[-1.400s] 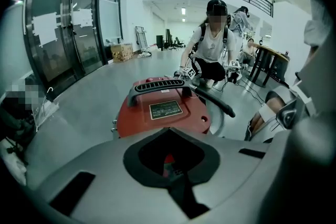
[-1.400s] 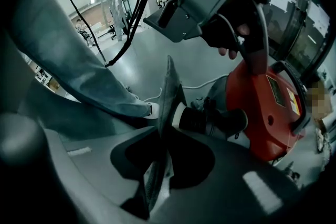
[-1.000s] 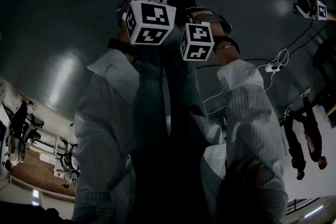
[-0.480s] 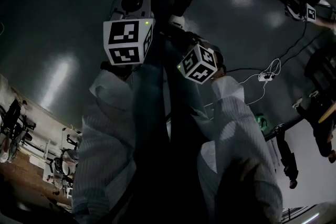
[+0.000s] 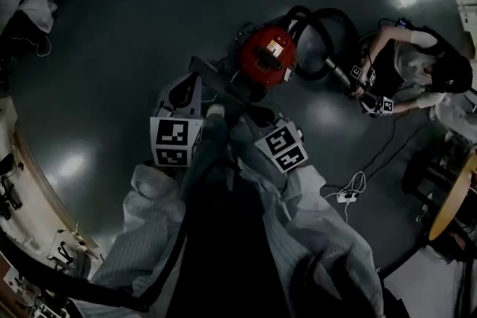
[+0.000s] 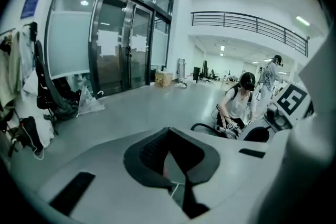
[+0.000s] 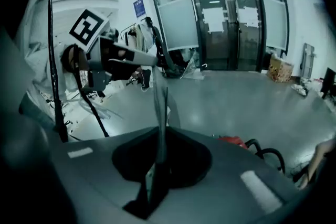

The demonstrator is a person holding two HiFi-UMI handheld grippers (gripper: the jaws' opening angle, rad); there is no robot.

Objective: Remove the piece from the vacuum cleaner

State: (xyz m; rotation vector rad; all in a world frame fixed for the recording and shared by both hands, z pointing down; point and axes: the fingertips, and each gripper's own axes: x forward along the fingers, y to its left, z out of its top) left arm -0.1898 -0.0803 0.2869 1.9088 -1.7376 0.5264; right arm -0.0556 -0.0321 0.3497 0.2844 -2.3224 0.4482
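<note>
The red vacuum cleaner [image 5: 267, 56] stands on the dark floor with its black hose [image 5: 328, 30] looped to its right. Both grippers hang short of it, over the person's legs. The left gripper's [image 6: 169, 131] marker cube [image 5: 177, 141] is at centre left. Its jaws meet at the tips with nothing between them. The right gripper's [image 7: 159, 93] cube [image 5: 283, 149] sits below the vacuum. Its thin jaws are pressed together and empty. In the right gripper view a strip of the red vacuum [image 7: 231, 140] shows past the gripper body.
Another person [image 5: 410, 67] crouches by the hose end at the right, also holding marked grippers. A white cable and plug [image 5: 346, 194] lie on the floor at lower right. Glass doors [image 7: 231, 23] and hanging coats [image 6: 21, 76] line the hall.
The head view has swung, so the vacuum now sits lower in it, clear of the top edge, with the crouching person in view. Both marker cubes sit lower in the picture and further apart.
</note>
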